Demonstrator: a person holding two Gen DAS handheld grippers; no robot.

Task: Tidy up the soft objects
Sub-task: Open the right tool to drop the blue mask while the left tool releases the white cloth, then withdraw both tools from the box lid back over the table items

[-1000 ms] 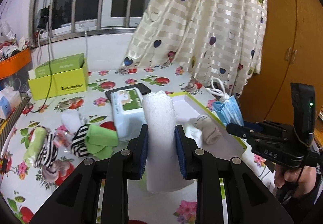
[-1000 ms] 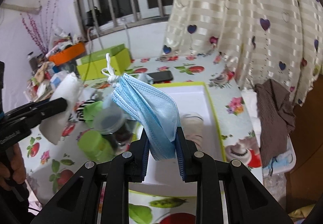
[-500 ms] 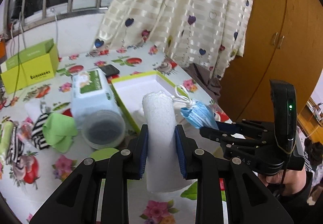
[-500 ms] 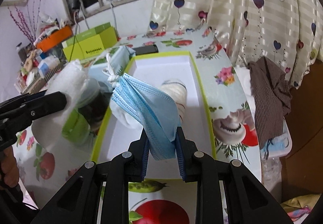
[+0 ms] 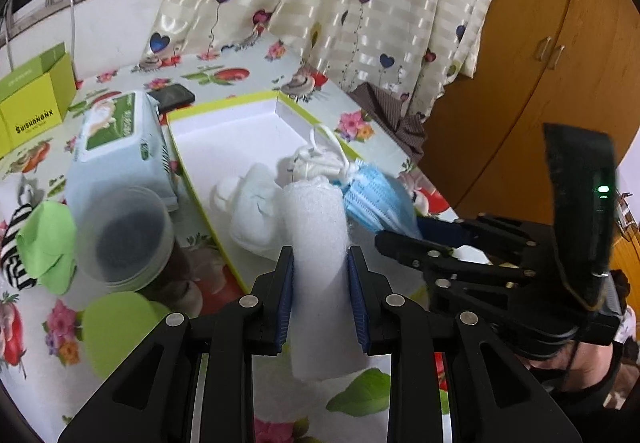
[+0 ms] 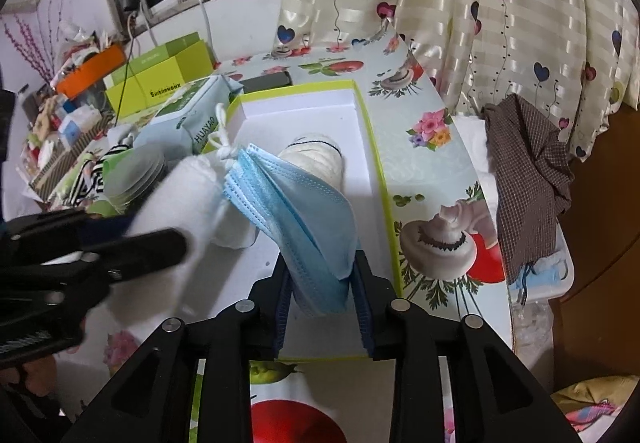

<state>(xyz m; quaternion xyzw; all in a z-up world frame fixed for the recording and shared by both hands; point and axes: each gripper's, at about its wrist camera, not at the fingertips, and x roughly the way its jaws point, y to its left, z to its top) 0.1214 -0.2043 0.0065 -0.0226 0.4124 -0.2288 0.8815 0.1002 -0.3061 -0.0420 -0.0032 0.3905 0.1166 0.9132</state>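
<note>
A: What do the left jaws (image 5: 320, 295) have?
B: They are narrowly set and pinch a white roll (image 5: 318, 243) at its middle. The roll stands upright between the pads, over the near edge of the tray (image 5: 224, 119).

A: And the right jaws (image 6: 322, 307)?
B: They are opening. A blue mask (image 6: 304, 219) sits between them, folded, leaning up and to the left over the tray's floor. The left pad looks apart from it; the right pad is at its edge, and I cannot tell if it presses.

A: How are the hands posed?
B: Both tools point forward and down at the tray, side by side. In the left view the right tool (image 5: 500, 267) comes in from the right, with the mask just right of the roll. A bit of hand (image 6: 36, 379) shows near left in the right view.

A: What lies in the tray?
B: One cream bundle (image 6: 316, 163) toward the middle and one white cloth (image 5: 252, 207) near the left wall.

A: And on the worktop (image 6: 424, 111)?
B: Left of the tray: one wipes pack (image 5: 120, 135), one clear tub (image 5: 124, 239), one green cloth (image 5: 48, 239), one striped cloth (image 5: 12, 243), one phone (image 5: 172, 96) and one green box (image 5: 34, 99). At the right edge hangs one brown checked cloth (image 6: 528, 171).
</note>
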